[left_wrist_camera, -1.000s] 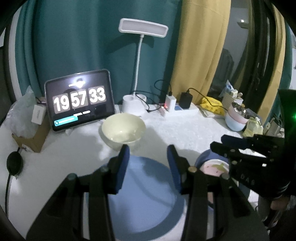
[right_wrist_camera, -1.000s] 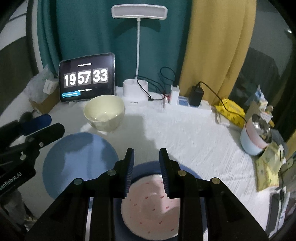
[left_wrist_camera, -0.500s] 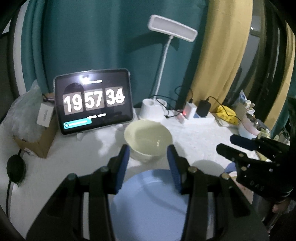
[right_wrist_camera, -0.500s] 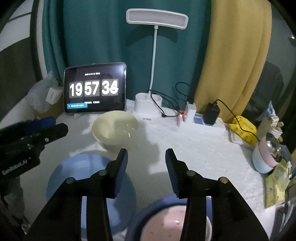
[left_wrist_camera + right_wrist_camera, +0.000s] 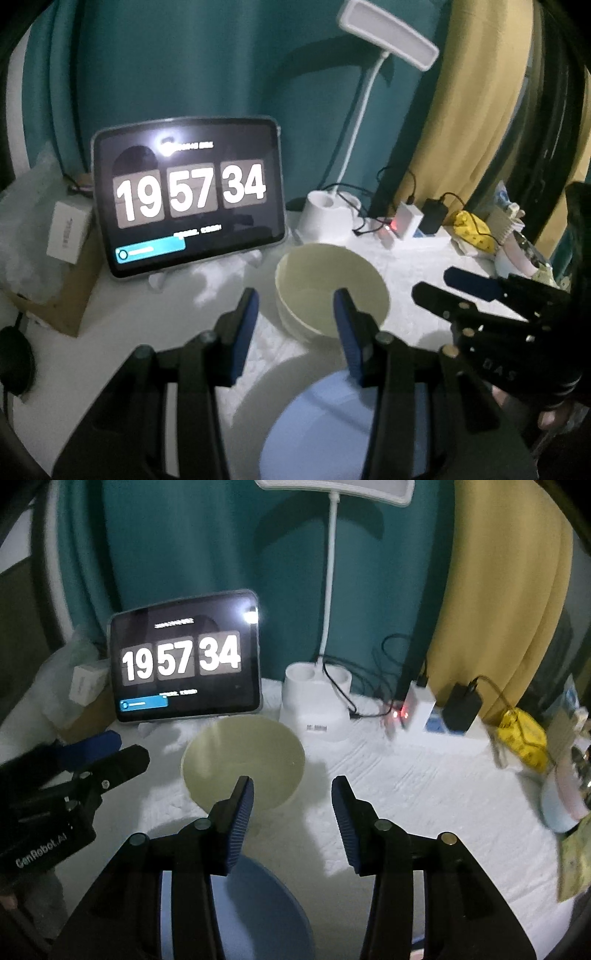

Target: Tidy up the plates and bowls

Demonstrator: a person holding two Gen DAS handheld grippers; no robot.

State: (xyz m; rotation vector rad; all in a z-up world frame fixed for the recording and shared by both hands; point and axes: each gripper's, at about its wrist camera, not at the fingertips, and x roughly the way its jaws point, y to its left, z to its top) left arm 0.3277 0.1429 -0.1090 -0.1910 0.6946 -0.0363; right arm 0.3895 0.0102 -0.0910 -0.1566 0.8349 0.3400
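A pale yellow bowl (image 5: 325, 291) stands upright on the white table; it also shows in the right wrist view (image 5: 243, 760). A light blue plate (image 5: 325, 428) lies flat in front of it, under my grippers, and also shows in the right wrist view (image 5: 255, 912). My left gripper (image 5: 295, 314) is open and empty, above the near rim of the bowl. My right gripper (image 5: 291, 801) is open and empty, just right of the bowl. Each gripper shows in the other's view, the right one (image 5: 465, 291) and the left one (image 5: 103, 757).
A tablet showing a clock (image 5: 184, 657) stands at the back left. A white desk lamp (image 5: 317, 698), a power strip with chargers (image 5: 424, 709), yellow packets (image 5: 524, 734) and stacked pink and blue bowls (image 5: 561, 797) line the back and right. A cardboard box (image 5: 62, 266) sits at the left.
Both grippers have moved forward toward the yellow bowl and lifted off the plates. The right gripper's jaws have opened wider. The pink speckled dish has dropped out of view.
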